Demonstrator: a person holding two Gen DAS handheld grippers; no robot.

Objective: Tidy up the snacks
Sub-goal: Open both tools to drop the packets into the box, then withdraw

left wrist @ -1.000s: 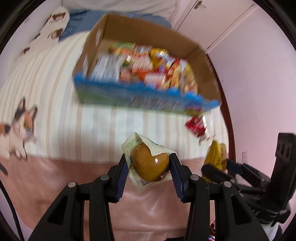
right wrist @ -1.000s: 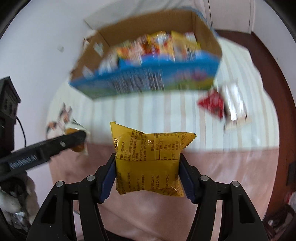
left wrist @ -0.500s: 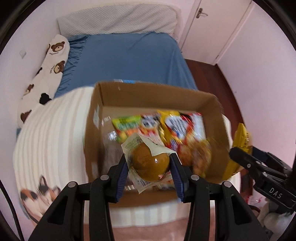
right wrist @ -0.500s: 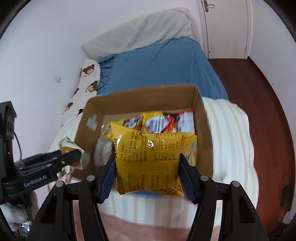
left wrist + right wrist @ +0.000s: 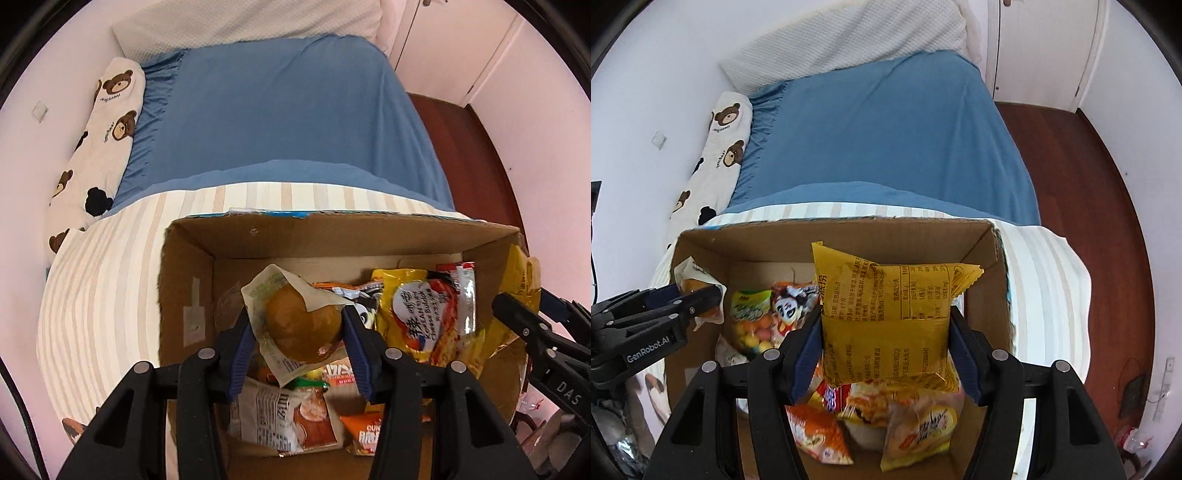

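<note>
An open cardboard box (image 5: 332, 236) holding several snack packets lies on the bed, right under both grippers. My left gripper (image 5: 295, 321) points down over the box's left half, its blue pads still against a wrapped brown bun (image 5: 303, 332) while the jaws are opening. My right gripper (image 5: 885, 317) hangs over the right half with a yellow packet (image 5: 886, 332) between its pads, and its jaws are opening too. The right wrist view shows the left gripper (image 5: 701, 295) and the bun (image 5: 692, 284) at the box's (image 5: 831, 240) left wall.
A red and yellow noodle packet (image 5: 424, 321) and other bags fill the box floor. The box rests on a striped blanket (image 5: 110, 277) over a blue sheet (image 5: 277, 110). A bear-print pillow (image 5: 99, 129) lines the left wall. Dark wooden floor (image 5: 1089, 184) runs along the right.
Both grippers have travelled forward from over the blanket in front of the box to above its inside, each still carrying its packet. The box now fills the lower part of both views.
</note>
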